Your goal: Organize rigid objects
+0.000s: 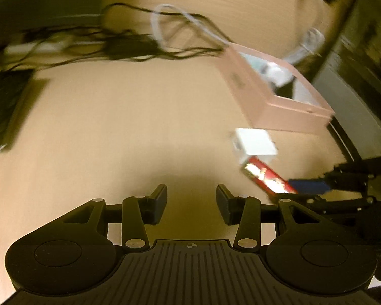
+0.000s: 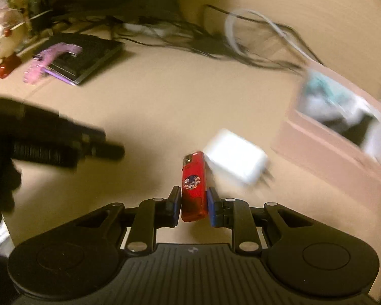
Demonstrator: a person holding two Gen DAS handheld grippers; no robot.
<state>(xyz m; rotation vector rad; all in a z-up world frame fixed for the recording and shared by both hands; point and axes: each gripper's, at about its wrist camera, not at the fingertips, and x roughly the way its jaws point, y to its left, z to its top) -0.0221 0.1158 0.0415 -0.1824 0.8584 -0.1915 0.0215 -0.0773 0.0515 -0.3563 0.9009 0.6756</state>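
The right tool (image 2: 193,204) is clamped on a red lighter (image 2: 194,185), its two fingers pressing the narrow flanks of the lower body while the capped end points forward, away from the camera; whether the lighter is lifted clear of the counter (image 2: 165,106) or just skimming it cannot be told through the blur. The left tool (image 1: 191,203) hangs over bare counter with its fingers apart and nothing between them. The lighter looks like a small, hard plastic shell, probably very light and quite stiff, with a glossy skin that could slide or pivot between the pads, so a hold near the middle of its length, across the flat sides, seems safer than the present low grip. Just beside its front end lies a white charger block (image 2: 237,160), prongs toward the right; it also reads as rigid and smooth, somewhat heavier, best taken across its broad flat faces and not by the prongs. To the right stands the open pink box (image 2: 325,152), already holding pale and dark items too blurred to name, and likely the place for both pieces. Loose cables (image 2: 254,40) lie farther back and could snag a wide sweep.
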